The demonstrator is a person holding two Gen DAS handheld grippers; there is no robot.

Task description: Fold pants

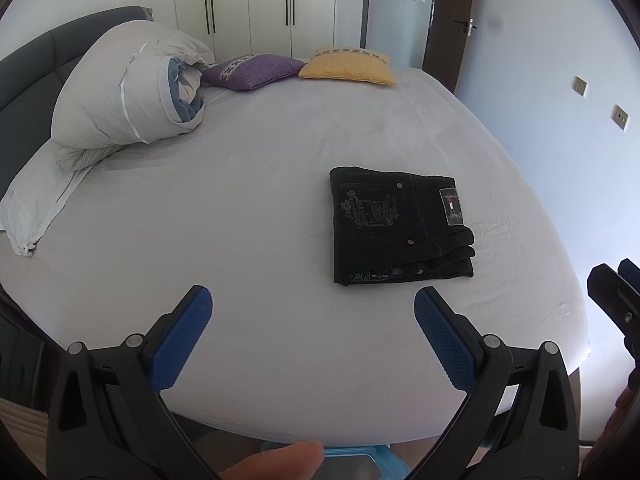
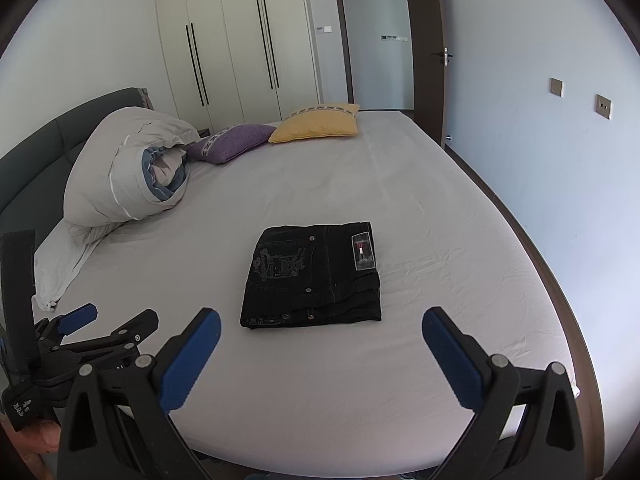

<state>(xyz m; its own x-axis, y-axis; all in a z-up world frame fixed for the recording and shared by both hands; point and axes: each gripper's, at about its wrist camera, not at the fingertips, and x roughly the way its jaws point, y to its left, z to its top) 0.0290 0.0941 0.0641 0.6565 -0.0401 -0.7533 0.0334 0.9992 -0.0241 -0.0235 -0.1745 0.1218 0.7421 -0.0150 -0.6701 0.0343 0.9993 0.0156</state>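
Black jeans [image 1: 400, 226] lie folded into a compact rectangle on the grey bed sheet [image 1: 260, 184], back pocket embroidery and a label patch facing up. They also show in the right wrist view [image 2: 316, 276]. My left gripper [image 1: 313, 300] is open and empty, hovering over the near part of the bed, short of the jeans and to their left. My right gripper [image 2: 321, 322] is open and empty, just short of the jeans' near edge. The left gripper shows at the left of the right wrist view [image 2: 88, 330].
A rolled grey duvet [image 1: 124, 100] lies at the back left by the dark headboard [image 1: 28, 64]. A purple cushion [image 1: 252, 70] and a yellow cushion [image 1: 348, 66] sit at the far edge. Wardrobes [image 2: 232, 48] and an open door [image 2: 428, 60] stand behind. The bed edge is close below the grippers.
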